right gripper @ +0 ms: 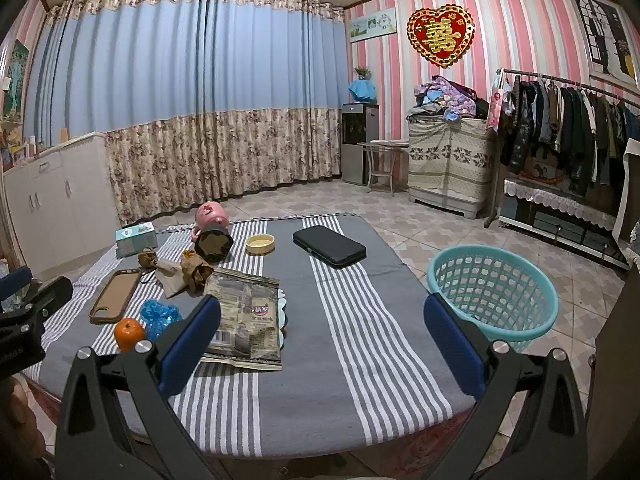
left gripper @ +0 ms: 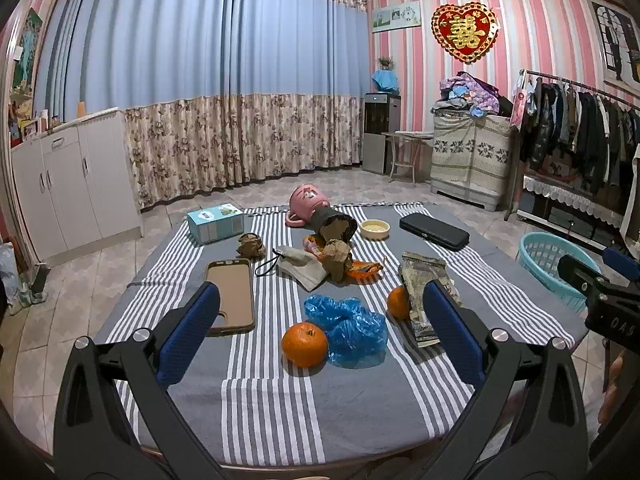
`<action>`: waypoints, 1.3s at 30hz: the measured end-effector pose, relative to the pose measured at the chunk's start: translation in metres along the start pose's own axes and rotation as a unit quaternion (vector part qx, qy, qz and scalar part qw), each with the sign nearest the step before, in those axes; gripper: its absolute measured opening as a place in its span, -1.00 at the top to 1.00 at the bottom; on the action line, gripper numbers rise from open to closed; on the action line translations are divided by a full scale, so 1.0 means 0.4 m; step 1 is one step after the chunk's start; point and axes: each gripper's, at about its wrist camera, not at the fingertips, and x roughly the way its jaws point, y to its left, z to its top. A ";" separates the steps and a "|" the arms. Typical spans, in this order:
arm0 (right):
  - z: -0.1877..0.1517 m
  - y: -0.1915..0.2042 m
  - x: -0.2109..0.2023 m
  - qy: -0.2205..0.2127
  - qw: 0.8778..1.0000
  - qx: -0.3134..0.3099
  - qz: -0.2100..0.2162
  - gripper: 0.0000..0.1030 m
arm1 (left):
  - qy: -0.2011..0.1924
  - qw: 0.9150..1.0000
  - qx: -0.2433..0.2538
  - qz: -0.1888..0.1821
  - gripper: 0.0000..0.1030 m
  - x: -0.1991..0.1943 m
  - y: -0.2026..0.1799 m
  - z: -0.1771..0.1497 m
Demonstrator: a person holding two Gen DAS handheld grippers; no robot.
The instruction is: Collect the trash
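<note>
The left gripper [left gripper: 320, 328] hung with jaws spread wide above the blue plastic bag [left gripper: 348, 328]. The right gripper [right gripper: 320, 332], equally agape and empty, had the snack wrapper [right gripper: 246, 320] just beside its left finger.

Teal basket [right gripper: 494, 294] beside striped table [right gripper: 340, 344]

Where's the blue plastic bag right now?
The blue plastic bag lies crumpled on the striped cloth near the table's front, touching the near orange on its left side; in the right wrist view it shows at far left.
</note>
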 end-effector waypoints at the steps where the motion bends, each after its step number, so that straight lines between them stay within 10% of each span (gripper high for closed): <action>1: 0.000 0.001 0.000 0.000 1.000 0.000 0.000 -0.93 | 0.001 1.000 0.000 0.000 -0.90 0.003 0.001 -0.001; 39: -0.053 -0.007 0.132 0.039 0.999 0.005 -0.008 -0.93 | 0.109 0.994 -0.010 0.019 -0.90 0.248 0.069 -0.108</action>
